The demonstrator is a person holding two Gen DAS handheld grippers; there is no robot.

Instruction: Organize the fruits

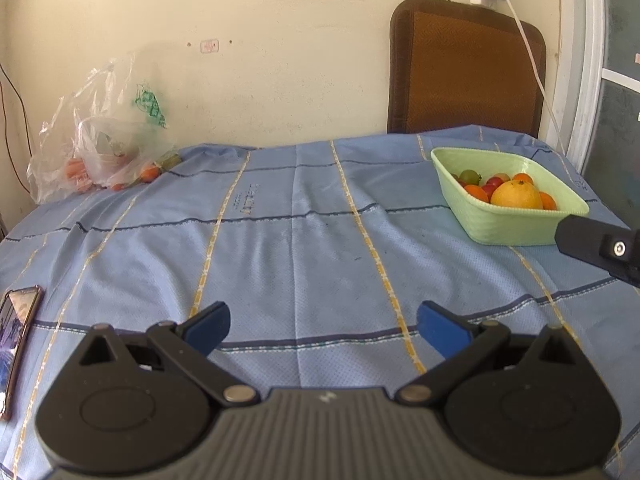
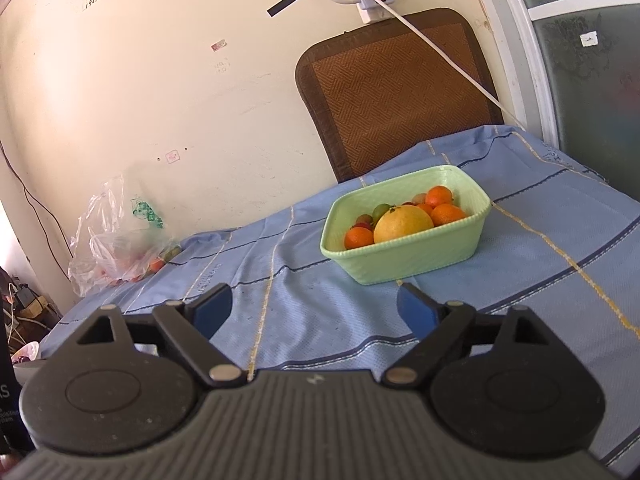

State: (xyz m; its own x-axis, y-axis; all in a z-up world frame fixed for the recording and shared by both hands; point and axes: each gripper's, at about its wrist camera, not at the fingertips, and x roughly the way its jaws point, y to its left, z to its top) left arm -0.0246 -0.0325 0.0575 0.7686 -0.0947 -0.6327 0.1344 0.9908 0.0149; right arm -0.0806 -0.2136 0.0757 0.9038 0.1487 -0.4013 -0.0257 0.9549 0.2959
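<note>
A pale green basket (image 1: 504, 228) (image 2: 416, 256) sits on the blue tablecloth (image 1: 312, 240) at the right. It holds a large yellow-orange fruit (image 1: 516, 196) (image 2: 402, 222), small oranges (image 2: 359, 238), red fruits and green grapes (image 1: 470, 177). My left gripper (image 1: 323, 326) is open and empty over the near middle of the cloth. My right gripper (image 2: 314, 310) is open and empty, just in front of the basket; part of it shows at the right edge of the left wrist view (image 1: 600, 246).
A clear plastic bag (image 1: 104, 140) (image 2: 120, 244) with more orange and green fruit lies at the far left against the wall. A phone (image 1: 18, 332) lies at the near left edge. A brown chair back (image 1: 468, 68) stands behind the table.
</note>
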